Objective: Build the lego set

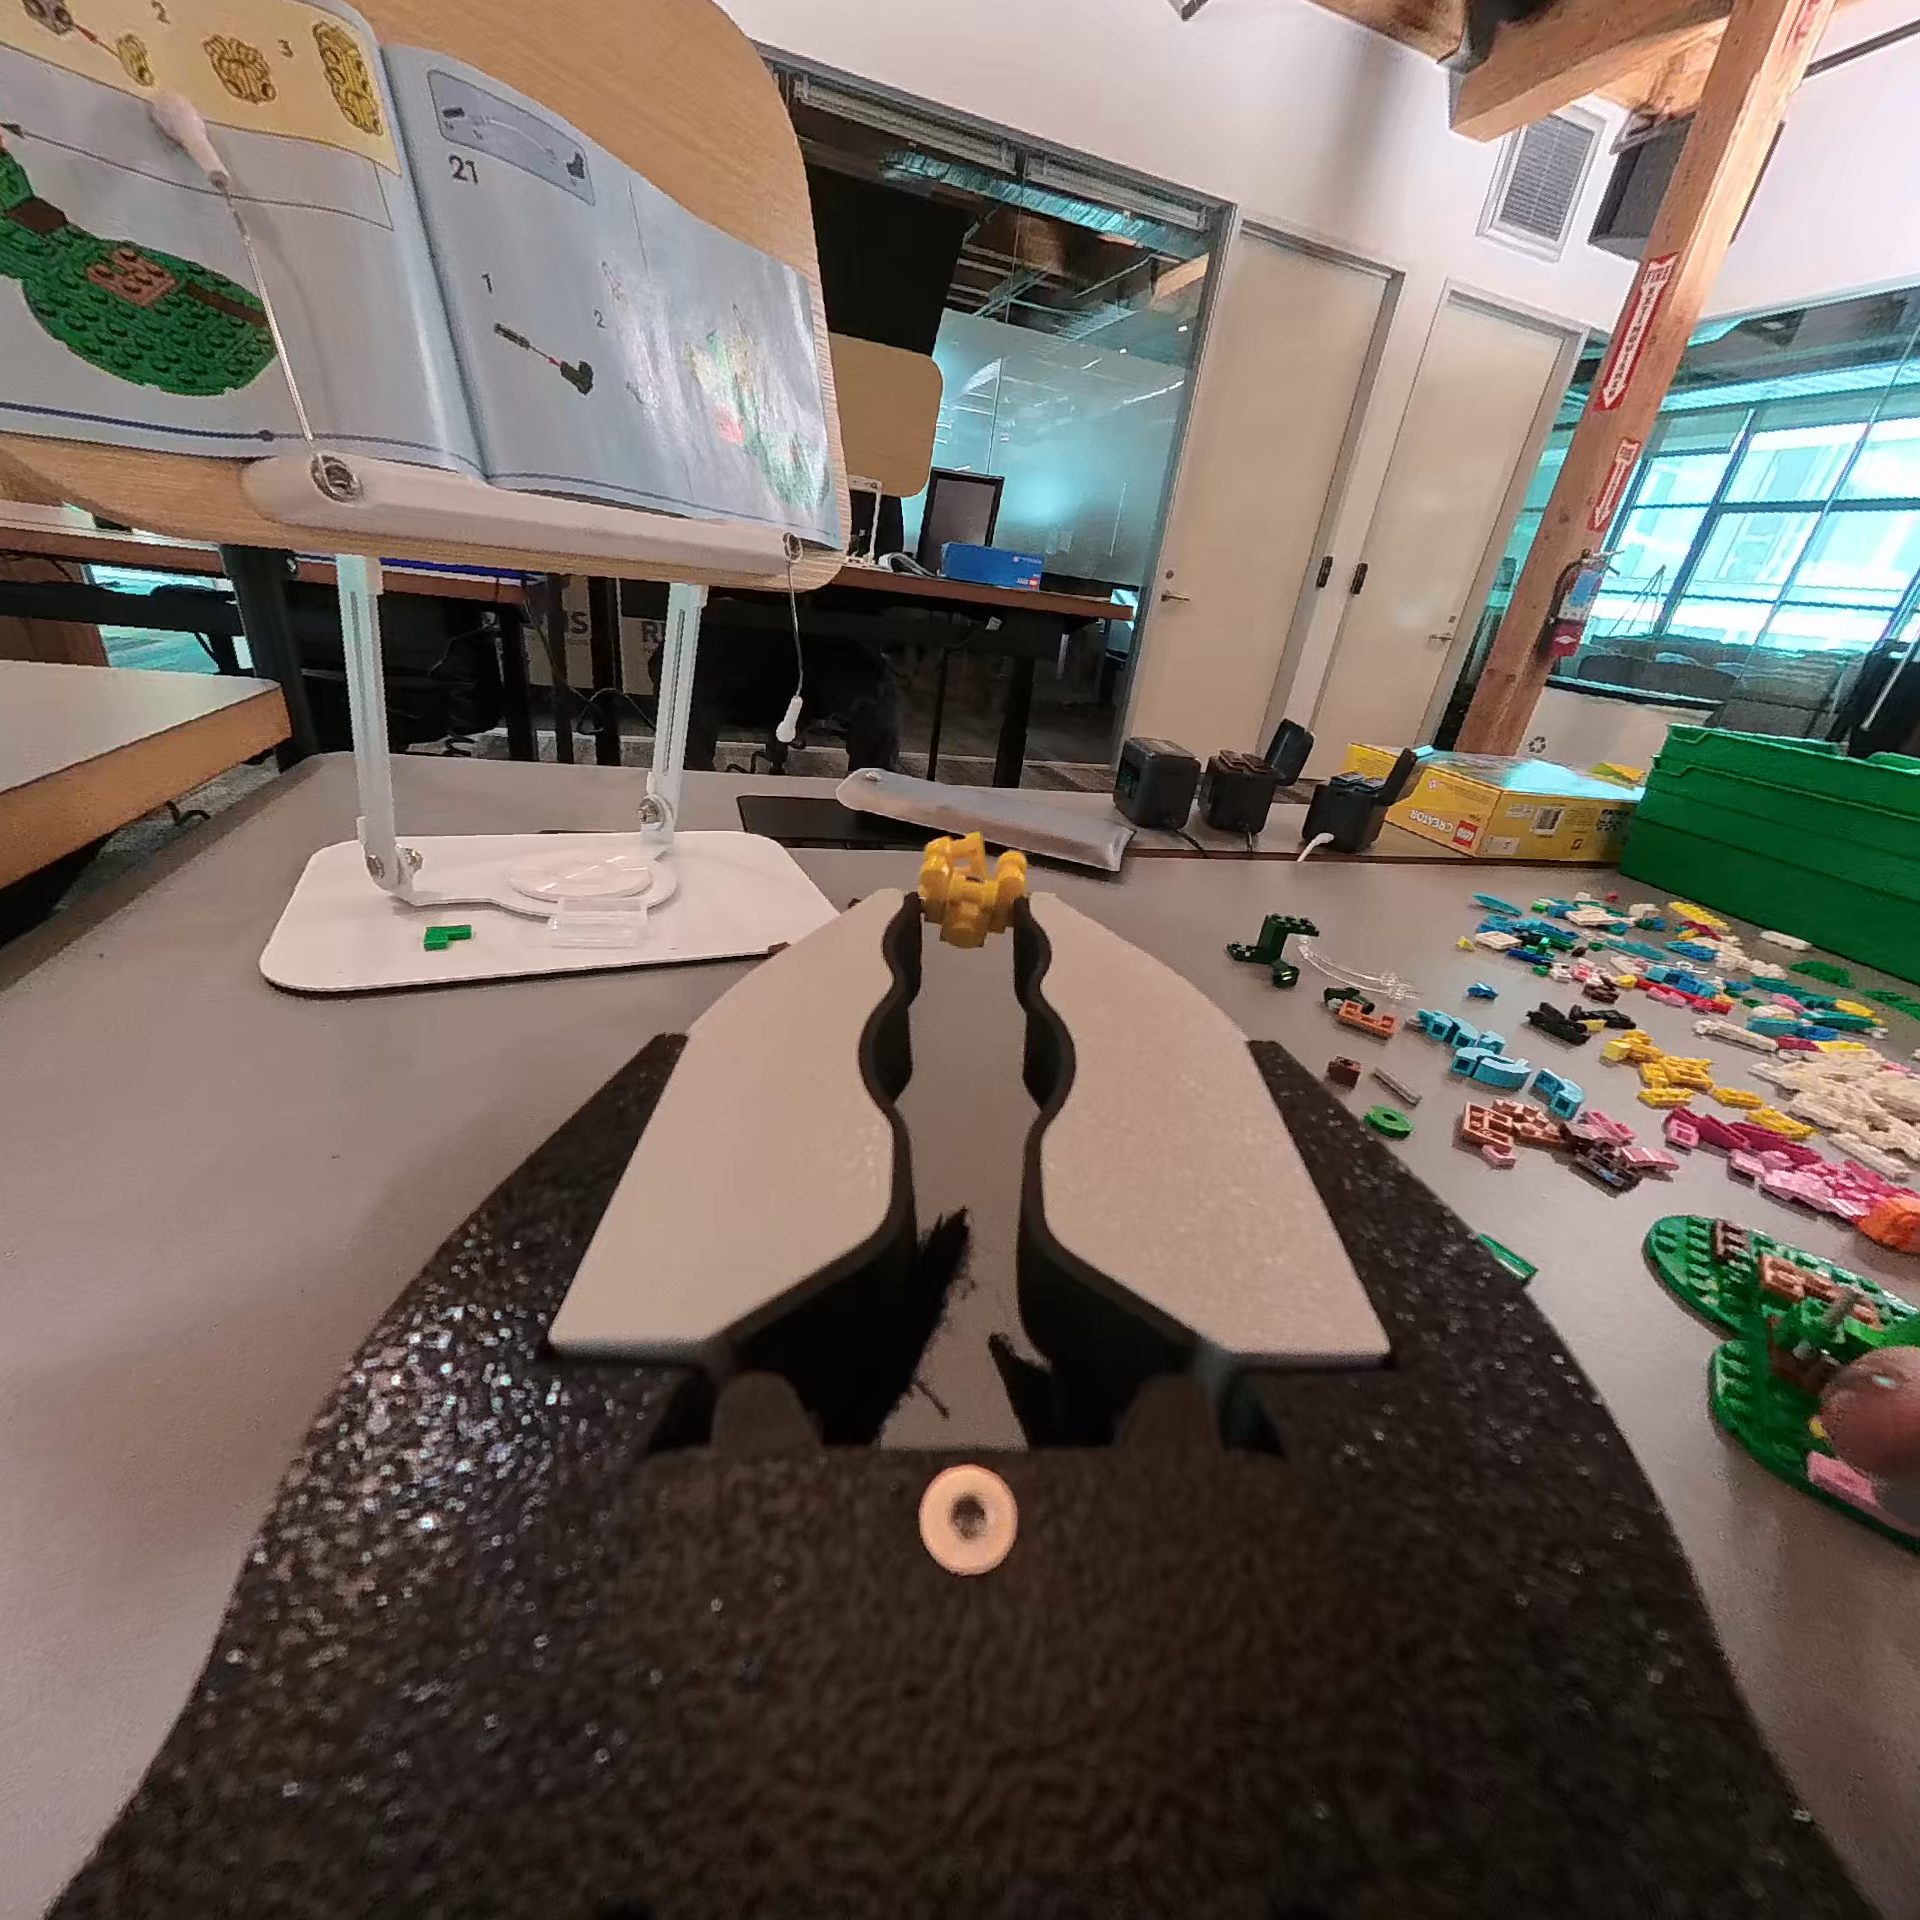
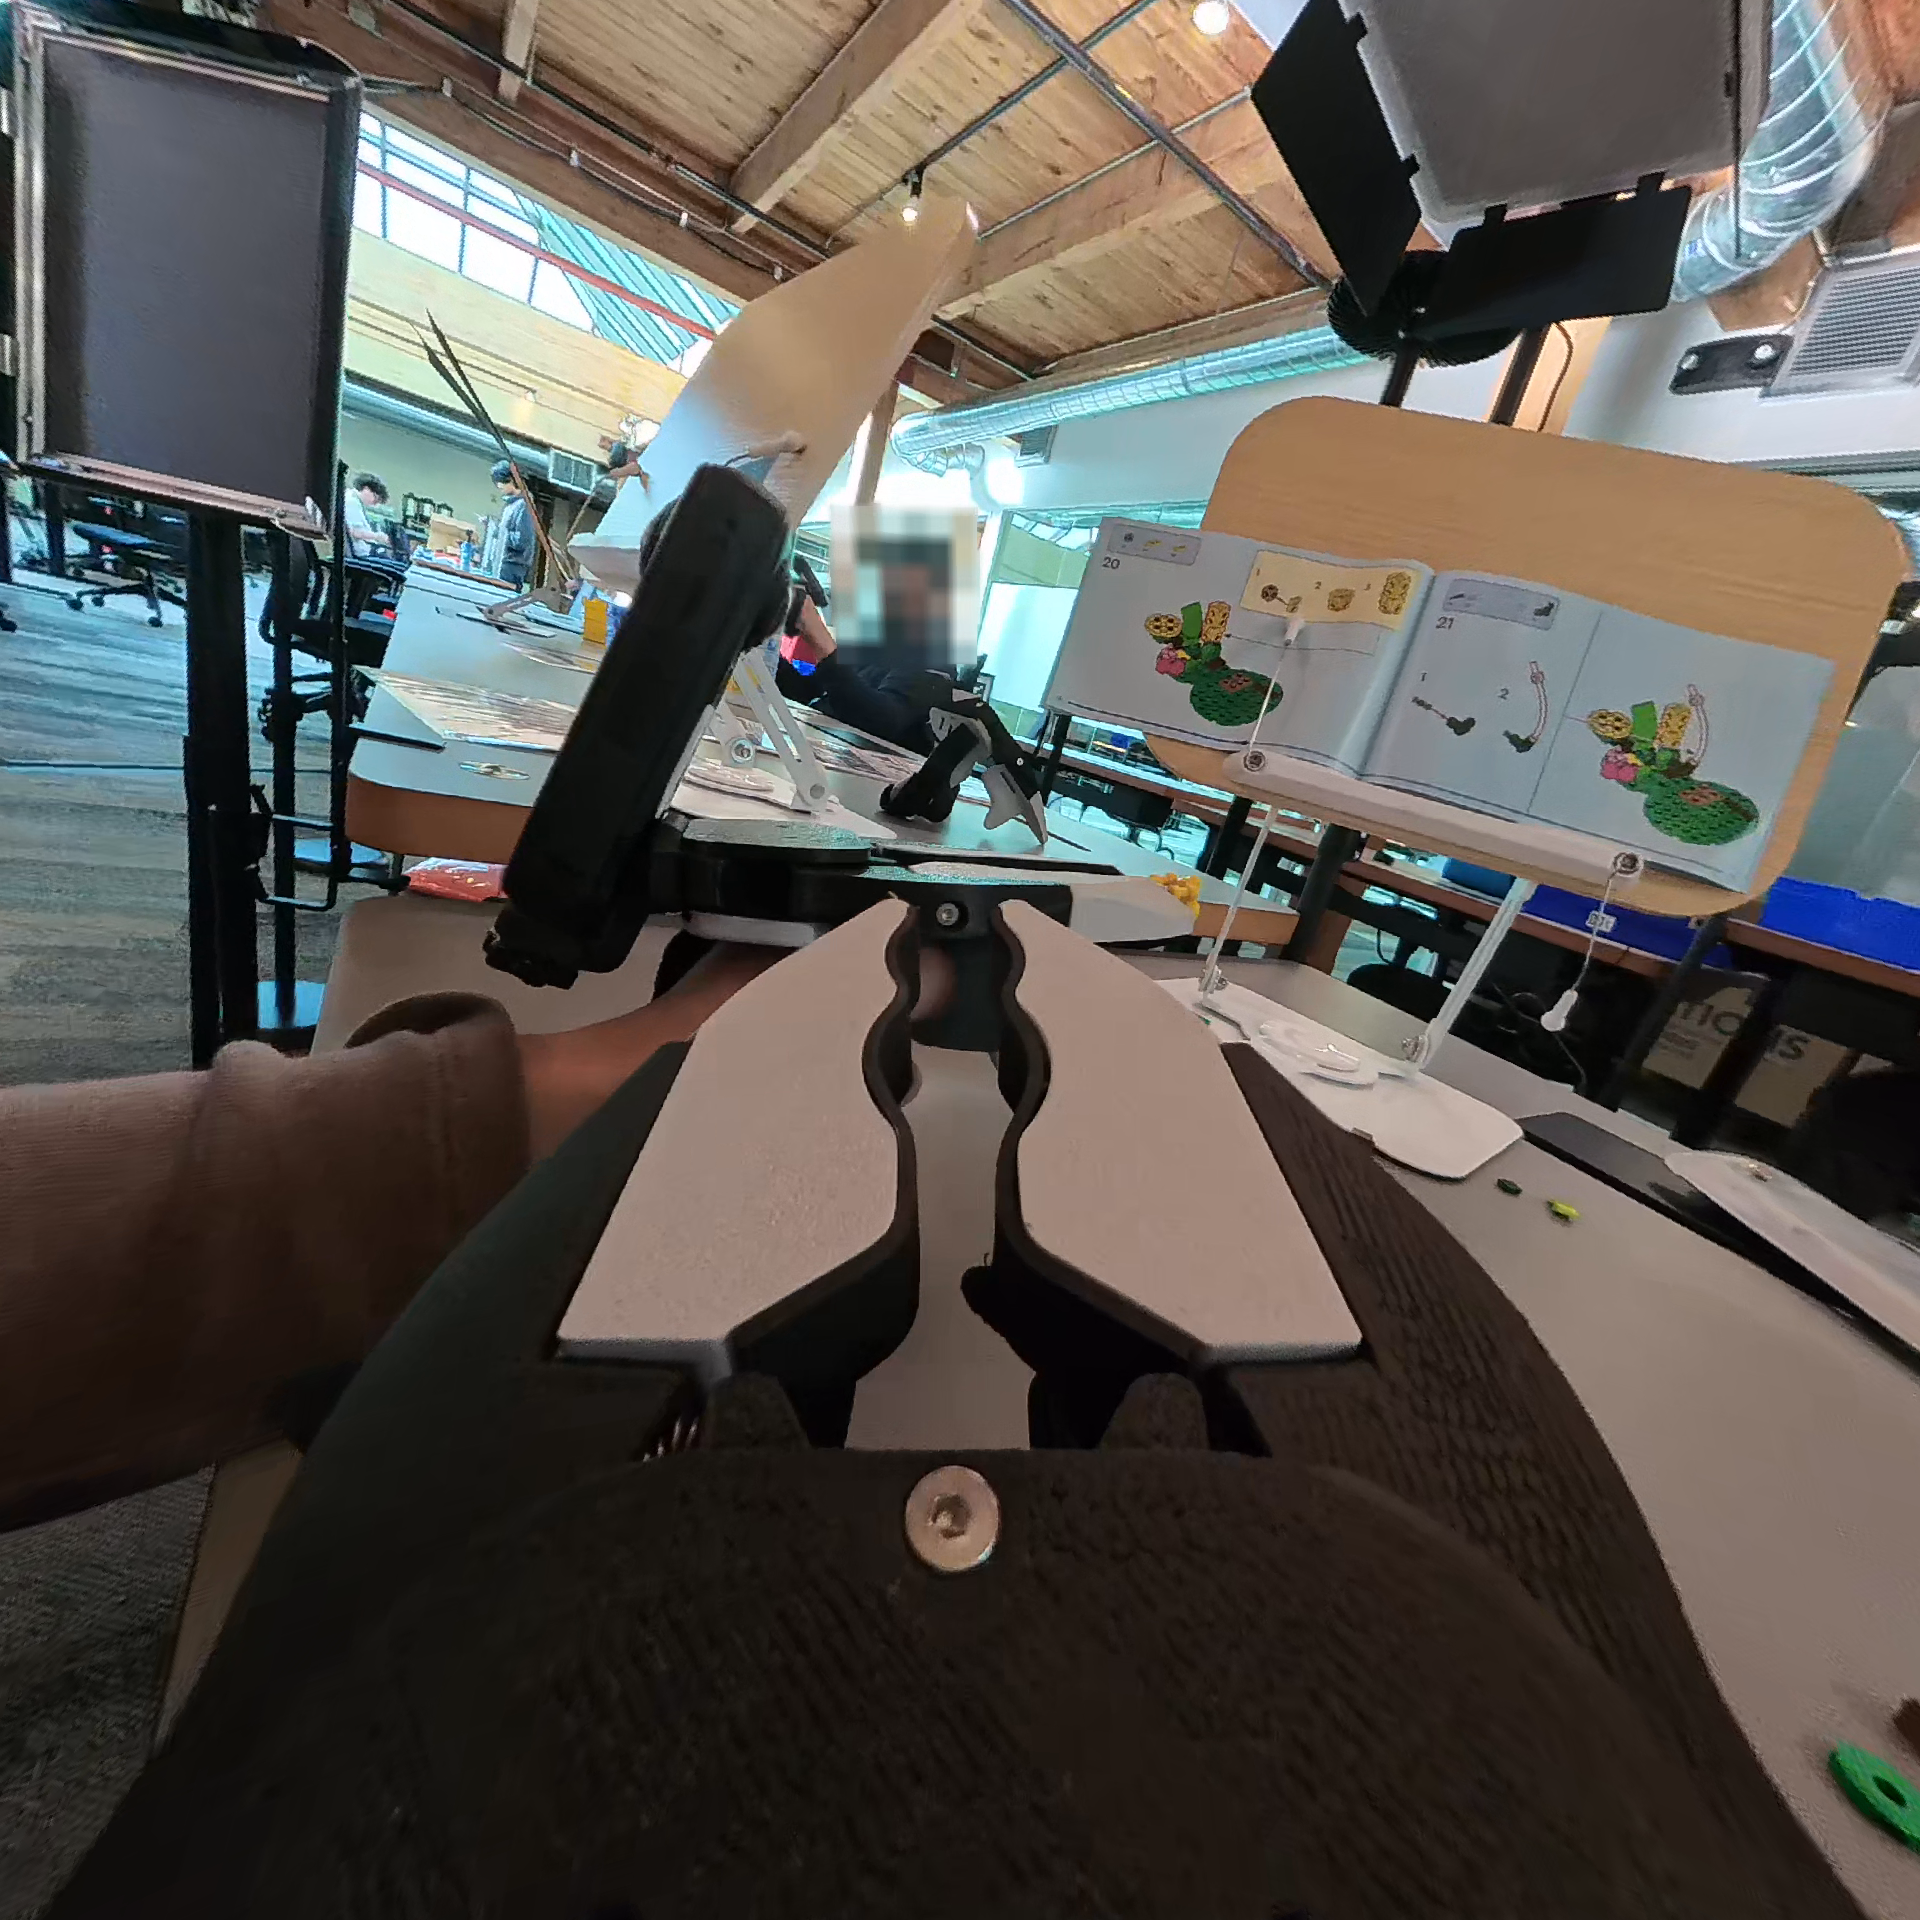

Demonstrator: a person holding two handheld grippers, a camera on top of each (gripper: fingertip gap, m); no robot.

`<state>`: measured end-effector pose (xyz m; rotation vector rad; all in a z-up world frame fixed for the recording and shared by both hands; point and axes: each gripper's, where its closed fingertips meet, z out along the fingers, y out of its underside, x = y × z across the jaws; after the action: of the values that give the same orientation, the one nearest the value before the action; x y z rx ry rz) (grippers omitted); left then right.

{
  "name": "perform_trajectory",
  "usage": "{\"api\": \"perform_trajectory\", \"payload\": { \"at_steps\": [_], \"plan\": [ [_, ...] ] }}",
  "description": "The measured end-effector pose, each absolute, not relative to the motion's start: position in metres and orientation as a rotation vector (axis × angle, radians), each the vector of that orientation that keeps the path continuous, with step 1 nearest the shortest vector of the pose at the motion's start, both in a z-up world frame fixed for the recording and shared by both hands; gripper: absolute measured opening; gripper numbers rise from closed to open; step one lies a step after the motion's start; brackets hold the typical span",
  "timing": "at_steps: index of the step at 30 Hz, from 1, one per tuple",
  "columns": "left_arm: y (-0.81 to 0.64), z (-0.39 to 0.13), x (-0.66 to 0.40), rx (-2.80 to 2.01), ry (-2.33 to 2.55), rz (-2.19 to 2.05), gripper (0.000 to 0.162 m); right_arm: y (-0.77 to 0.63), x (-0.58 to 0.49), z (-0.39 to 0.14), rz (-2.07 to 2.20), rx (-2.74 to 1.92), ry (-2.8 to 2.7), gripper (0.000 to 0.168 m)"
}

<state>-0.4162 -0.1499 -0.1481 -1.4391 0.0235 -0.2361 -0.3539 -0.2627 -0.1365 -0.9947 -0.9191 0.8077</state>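
My left gripper [image 1: 966, 912] is shut on a small yellow lego assembly [image 1: 968, 891] and holds it above the grey table. In the right wrist view that gripper shows side-on [image 2: 727, 873], with the yellow assembly [image 2: 1179, 886] at its tips. My right gripper [image 2: 954, 920] has its jaws a narrow gap apart with nothing between them, just behind the left gripper's body. The green base build [image 1: 1766, 1340] with brown and pink parts lies at the lower right. Loose bricks [image 1: 1683, 1039] in many colours are spread at the right. The open instruction booklet [image 1: 416, 291] sits on its stand [image 2: 1455, 686].
The stand's white base [image 1: 540, 914] carries a small green piece [image 1: 447, 935]. A green ring [image 1: 1387, 1120] lies near the bricks [image 2: 1875, 1792]. Green bins [image 1: 1787, 831], a yellow box [image 1: 1496, 810] and black chargers [image 1: 1236, 790] line the far edge. A sleeved arm [image 2: 208, 1195] reaches in from the left. Left tips to right tips: about 12 cm.
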Motion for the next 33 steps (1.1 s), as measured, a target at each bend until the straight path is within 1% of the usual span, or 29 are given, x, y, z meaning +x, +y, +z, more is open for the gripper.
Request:
{"api": "perform_trajectory", "payload": {
  "at_steps": [33],
  "plan": [
    [-0.151, -0.141, -0.398, -1.393, 0.07, -0.258, 0.017, -0.265, -0.362, -0.137, 0.782, -0.959, -0.949, 0.006]
  ]
}}
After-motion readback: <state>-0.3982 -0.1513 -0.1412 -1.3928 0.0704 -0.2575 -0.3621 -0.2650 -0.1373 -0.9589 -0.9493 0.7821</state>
